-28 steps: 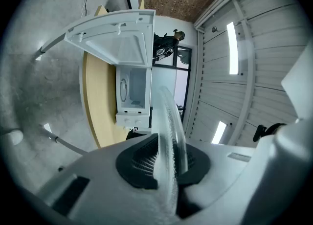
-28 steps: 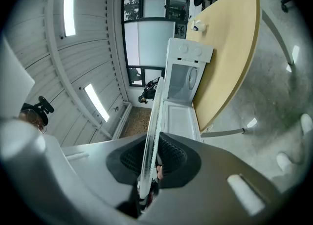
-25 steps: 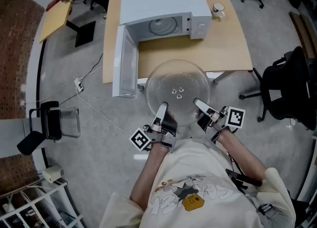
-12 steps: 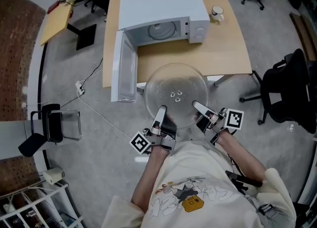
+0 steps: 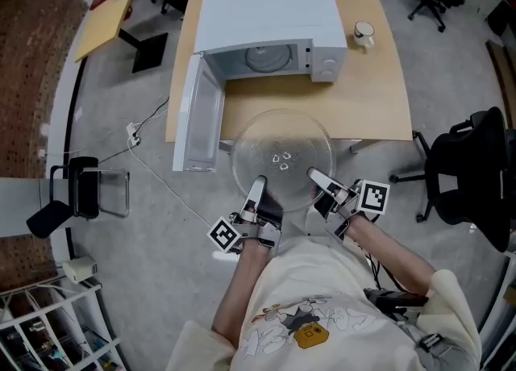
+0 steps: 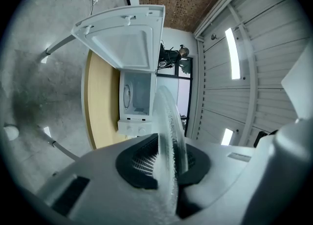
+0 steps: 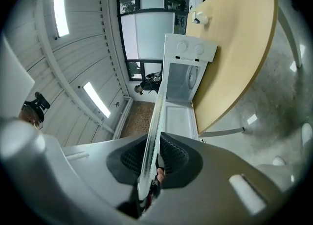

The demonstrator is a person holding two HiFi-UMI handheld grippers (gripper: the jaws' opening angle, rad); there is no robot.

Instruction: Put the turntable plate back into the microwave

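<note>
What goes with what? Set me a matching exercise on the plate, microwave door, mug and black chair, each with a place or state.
1 turntable plate
2 microwave door
3 mug
4 black chair

A swung open
B on the floor right of the table
C held up in the air
D on the table beside the microwave

Pairs: 1-C, 2-A, 3-D, 4-B

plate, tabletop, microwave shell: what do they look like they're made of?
Turntable plate: probably clear glass, smooth; the floor shows through it, and the rim looks frosted edge-on.
Table: light wood or wood-look laminate, matte; the even tan colour leaves it open.
Microwave: white casing, painted metal or plastic, with a soft sheen.
</note>
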